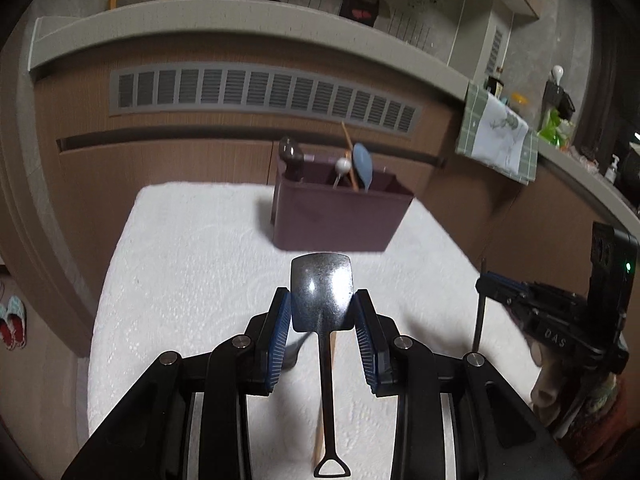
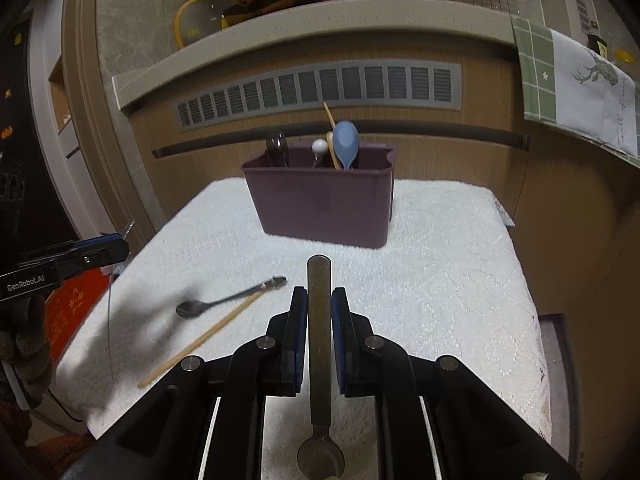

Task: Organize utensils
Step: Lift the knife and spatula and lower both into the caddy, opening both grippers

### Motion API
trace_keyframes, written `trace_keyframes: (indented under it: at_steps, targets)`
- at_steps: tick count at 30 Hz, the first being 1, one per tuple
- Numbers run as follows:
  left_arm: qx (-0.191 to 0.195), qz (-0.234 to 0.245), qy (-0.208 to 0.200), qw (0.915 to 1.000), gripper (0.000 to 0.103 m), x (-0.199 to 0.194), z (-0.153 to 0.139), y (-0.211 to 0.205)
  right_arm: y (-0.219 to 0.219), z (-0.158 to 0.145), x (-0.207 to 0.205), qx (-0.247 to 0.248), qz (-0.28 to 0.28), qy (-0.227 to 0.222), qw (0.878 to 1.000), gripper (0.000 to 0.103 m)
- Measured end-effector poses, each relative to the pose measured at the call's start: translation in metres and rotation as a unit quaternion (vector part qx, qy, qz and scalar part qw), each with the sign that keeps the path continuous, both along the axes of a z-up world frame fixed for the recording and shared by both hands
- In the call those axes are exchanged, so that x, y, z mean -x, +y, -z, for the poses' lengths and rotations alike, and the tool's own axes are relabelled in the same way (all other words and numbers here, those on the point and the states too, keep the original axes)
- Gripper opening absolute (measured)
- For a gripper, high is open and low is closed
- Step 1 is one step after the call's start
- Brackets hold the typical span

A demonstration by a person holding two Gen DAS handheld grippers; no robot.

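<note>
A brown cabinet front with a long grey vent ran behind the table (image 2: pixel 460 264), which was covered in a white textured cloth. At its far edge stood the dark plum rectangular plastic utensil holder (image 2: pixel 320 208), already carrying a blue spoon, a white-knobbed stick and a dark spoon.

Your left claw (image 1: pixel 322 312) pinched a small steel shovel-shaped spoon (image 1: pixel 322 292) across its bowl, handle trailing back toward you. Your right claw (image 2: pixel 319 312) was pressed together on a flat grey metal utensil handle (image 2: pixel 319 300), its long axis pointing straight away from you at the holder. In both views the holder lay dead ahead and farther off, its open top above the held tips, so I judged each piece would need lifting and tipping before it could drop in. The right claw looked slightly nearer.

Only the right wrist view showed what was left on the cloth: a dark metal teaspoon (image 2: pixel 224 304) and a pale wooden chopstick (image 2: pixel 200 340), crossing each other at near left. The left view hid most of these behind its fingers.
</note>
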State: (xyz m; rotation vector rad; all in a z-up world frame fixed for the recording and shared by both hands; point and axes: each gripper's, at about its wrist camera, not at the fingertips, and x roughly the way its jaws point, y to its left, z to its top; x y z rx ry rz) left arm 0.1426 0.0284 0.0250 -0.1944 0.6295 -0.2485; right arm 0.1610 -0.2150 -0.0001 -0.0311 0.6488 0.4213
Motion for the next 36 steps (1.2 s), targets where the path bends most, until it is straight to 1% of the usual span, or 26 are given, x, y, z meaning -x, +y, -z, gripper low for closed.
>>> trace_keyframes:
  at_steps: [2,4,5,6,7,8,9,11,13,15,18,21,23,26,32,36]
  targets:
    - [0.015,-0.003,-0.025,0.9996,0.033,-0.009,-0.020,0.000,-0.001,-0.012,0.000,-0.009,0.001,-0.018,1.000,0.011]
    - [0.035,-0.008,-0.068,0.9970,0.033,-0.023,-0.056,0.000,-0.001,-0.040,-0.004,-0.017,0.003,-0.052,0.998,0.011]
    - [0.045,-0.014,-0.107,0.9931,0.033,-0.031,-0.082,0.000,0.000,-0.061,-0.008,-0.019,0.005,-0.077,0.997,0.011]
    - [0.052,-0.019,-0.138,0.9889,0.033,-0.037,-0.100,0.000,0.001,-0.086,-0.010,-0.018,0.009,-0.109,0.994,0.011]
    - [0.060,-0.025,-0.177,0.9820,0.033,-0.044,-0.121,0.001,0.002,-0.109,-0.013,-0.018,0.013,-0.138,0.990,0.011]
    - [0.065,-0.032,-0.207,0.9758,0.033,-0.053,-0.135,0.002,0.002,-0.134,-0.015,-0.019,0.018,-0.173,0.985,0.011]
    - [0.067,-0.039,-0.230,0.9702,0.033,-0.060,-0.146,0.003,0.003,-0.157,-0.018,-0.018,0.020,-0.206,0.978,0.011]
    - [0.070,-0.048,-0.261,0.9615,0.033,-0.077,-0.157,0.003,0.007,-0.185,-0.029,-0.010,0.031,-0.247,0.968,0.011]
    - [0.070,-0.044,-0.273,0.9585,0.033,-0.098,-0.156,0.004,0.011,-0.198,-0.045,-0.004,0.037,-0.264,0.964,0.011]
    - [0.061,-0.046,-0.273,0.9591,0.033,-0.120,-0.144,0.002,0.015,-0.199,-0.063,0.001,0.038,-0.268,0.963,0.011]
    - [0.072,-0.049,-0.261,0.9614,0.033,-0.147,-0.122,0.002,0.022,-0.184,-0.091,0.002,0.036,-0.262,0.965,0.011]
    - [0.070,-0.050,-0.249,0.9646,0.033,-0.168,-0.100,0.001,0.027,-0.161,-0.119,-0.004,0.032,-0.240,0.970,0.011]
    - [0.067,-0.047,-0.239,0.9676,0.033,-0.181,-0.088,-0.001,0.033,-0.145,-0.141,-0.005,0.027,-0.216,0.976,0.011]
    - [0.069,-0.044,-0.226,0.9707,0.033,-0.198,-0.073,-0.003,0.037,-0.127,-0.162,-0.007,0.028,-0.196,0.980,0.011]
    - [0.071,-0.045,-0.199,0.9764,0.033,-0.223,-0.042,-0.010,0.039,-0.098,-0.193,-0.021,0.029,-0.171,0.985,0.011]
    - [0.067,-0.030,-0.174,0.9820,0.033,-0.234,-0.020,-0.018,0.038,-0.078,-0.204,-0.025,0.028,-0.147,0.988,0.011]
